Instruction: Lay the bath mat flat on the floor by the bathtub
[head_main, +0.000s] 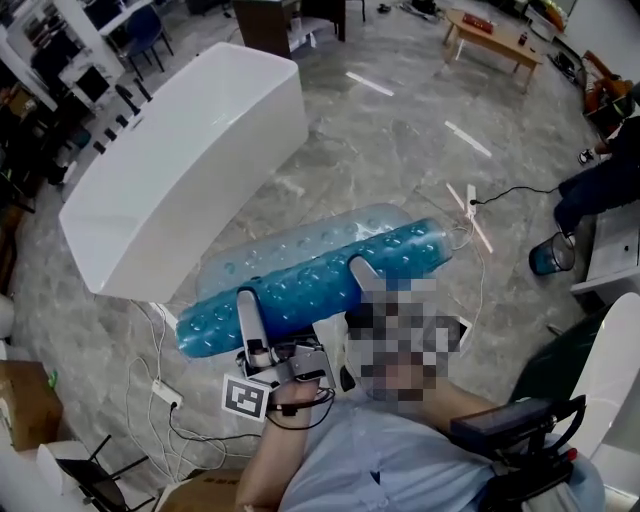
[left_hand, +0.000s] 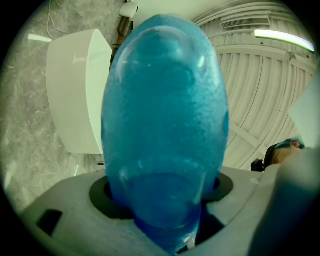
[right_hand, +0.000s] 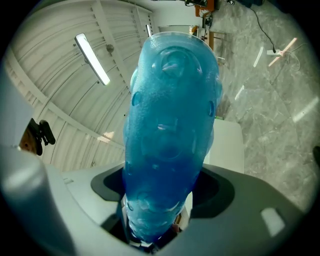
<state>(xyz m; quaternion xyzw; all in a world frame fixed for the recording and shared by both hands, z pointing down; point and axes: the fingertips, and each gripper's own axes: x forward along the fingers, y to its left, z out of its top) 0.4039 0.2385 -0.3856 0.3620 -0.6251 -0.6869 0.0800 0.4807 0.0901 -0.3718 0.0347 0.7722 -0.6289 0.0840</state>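
Note:
A blue see-through bath mat (head_main: 310, 268) with round bumps hangs in the air, folded along its length, over the grey marble floor. My left gripper (head_main: 250, 308) is shut on the mat's near edge toward its left end. My right gripper (head_main: 364, 274) is shut on the same edge further right. The white bathtub (head_main: 180, 160) stands just beyond the mat, to the left. In the left gripper view the mat (left_hand: 165, 125) rises out of the left gripper (left_hand: 167, 225) and hides its jaws, with the bathtub (left_hand: 75, 90) behind. In the right gripper view the mat (right_hand: 170, 125) fills the right gripper (right_hand: 157, 222).
A power strip and cables (head_main: 165, 395) lie on the floor at my lower left, beside a cardboard box (head_main: 25, 400). A teal bucket (head_main: 550, 255) and a seated person (head_main: 600, 180) are on the right. A wooden bench (head_main: 495, 40) stands far back. White sticks (head_main: 470, 215) lie on the floor.

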